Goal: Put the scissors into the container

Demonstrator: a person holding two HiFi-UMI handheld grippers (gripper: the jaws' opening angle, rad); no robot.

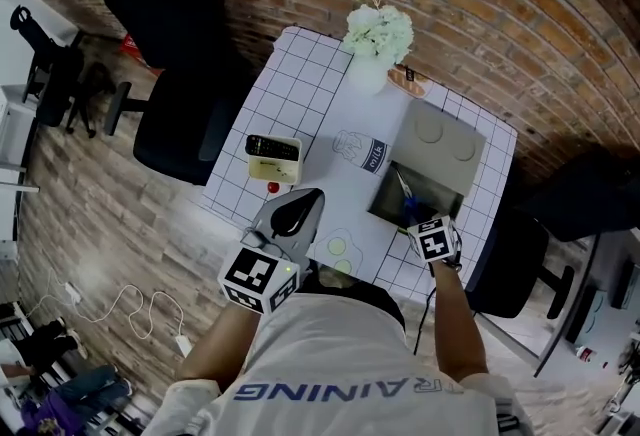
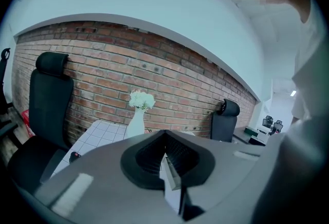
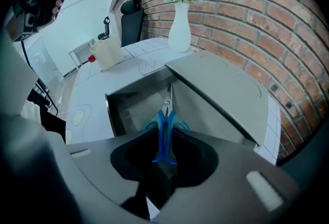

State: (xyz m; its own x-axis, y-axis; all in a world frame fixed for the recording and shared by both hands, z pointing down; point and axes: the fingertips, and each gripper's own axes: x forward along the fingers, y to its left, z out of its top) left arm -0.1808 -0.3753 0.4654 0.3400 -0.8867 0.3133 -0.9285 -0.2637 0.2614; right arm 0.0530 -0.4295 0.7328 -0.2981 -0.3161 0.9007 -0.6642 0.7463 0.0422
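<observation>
The right gripper (image 3: 163, 155) is clenched on the blue handles of the scissors (image 3: 165, 121). Their blades point down into the open container (image 3: 128, 111) (its lid (image 1: 441, 143) lies open on the far side). The left gripper (image 2: 166, 140), jaws pressed together on nothing, hangs left of the container, above the table (image 1: 300, 89).

1. Two grippers: left gripper (image 1: 316, 194), right gripper (image 1: 412, 216).
2. One pair of scissors (image 3: 164, 115), blue-handled.
3. One grey container (image 1: 440, 149).
4. One grid-patterned table (image 1: 300, 74).
5. Two office chairs: left chair (image 1: 180, 124), right chair (image 1: 510, 264).
6. One white vase (image 1: 372, 74) of flowers.
7. One beige box (image 1: 272, 167).
8. One small red object (image 1: 273, 188).
</observation>
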